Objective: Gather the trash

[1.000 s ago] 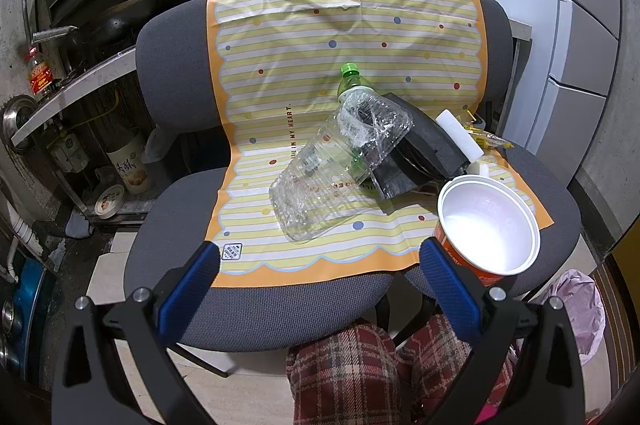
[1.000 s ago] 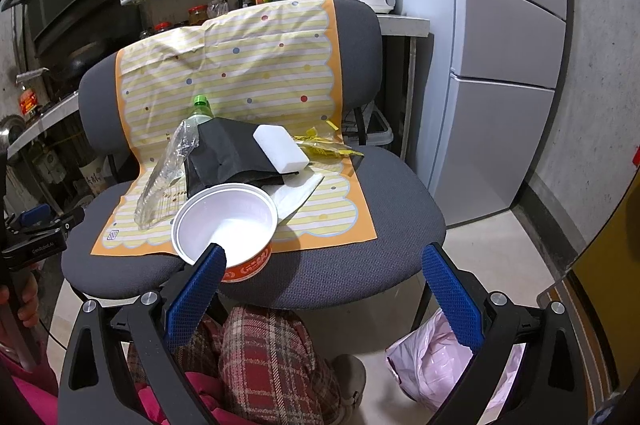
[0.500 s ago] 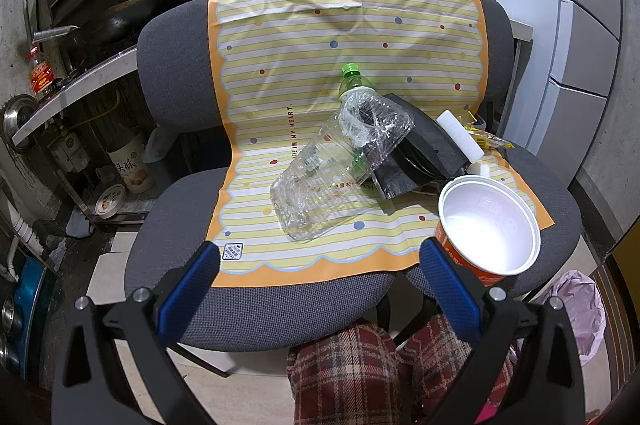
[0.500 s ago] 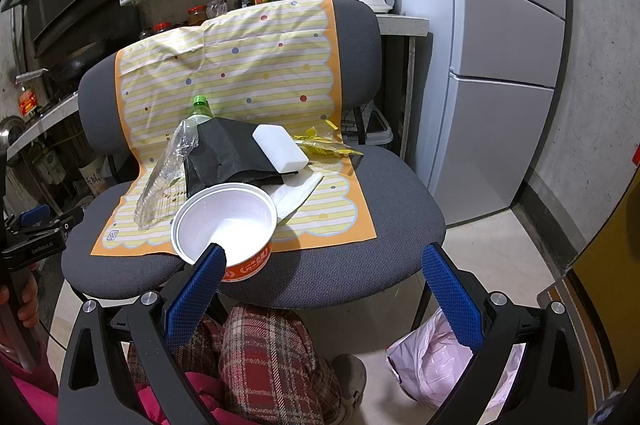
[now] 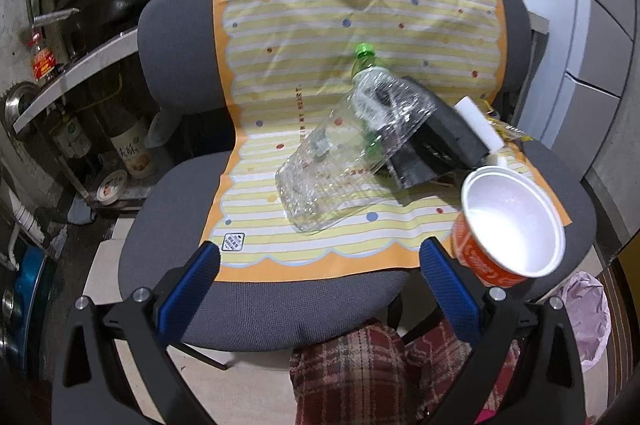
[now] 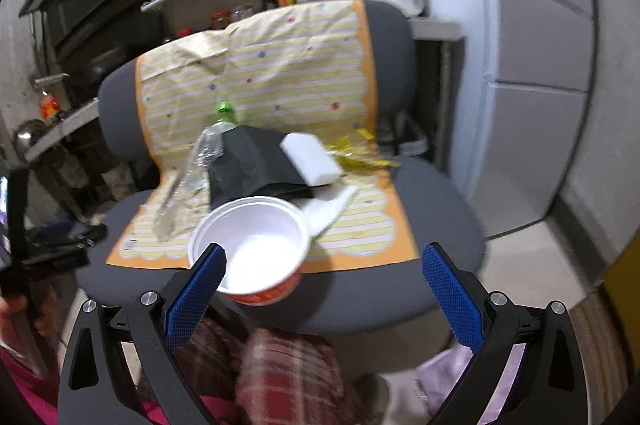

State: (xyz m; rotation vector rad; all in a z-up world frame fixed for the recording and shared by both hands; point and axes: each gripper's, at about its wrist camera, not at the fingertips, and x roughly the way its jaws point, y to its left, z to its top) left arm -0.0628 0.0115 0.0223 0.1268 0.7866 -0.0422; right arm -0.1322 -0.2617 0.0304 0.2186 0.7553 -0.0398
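Step in hand: approach, by my read. Both tools hover in front of the chair [image 5: 248, 309], nothing gripped, no trash collected yet.
Left gripper [image 5: 320, 289]: jaws wide apart and empty, lined up on the crushed clear bottle [image 5: 344, 161].
Right gripper [image 6: 322, 285]: jaws wide apart and empty, its left finger [image 6: 198, 285] right at the near rim of the noodle cup [image 6: 252, 249]; contact, I cannot tell.
Trash pile: all on the striped mat [image 5: 280, 105] draped over the seat.
Bottle: flattened, crinkled, green cap pointing at the backrest, leaning on the black bag [image 5: 436, 149].
Cup: white inside, orange outside, looks empty, sitting at the mat's front edge and overhanging it.
Other bits: white foam block [image 6: 310, 157] on top of the bag, white scrap [image 6: 330, 209] beside the cup, yellow wrapper [image 6: 360, 157] behind.
Destination: a pink bag [image 5: 586, 317] on the floor, likely the bin liner.
Next move calls for: closing in on the cup wall, pinching gently since thin foam would buckle.
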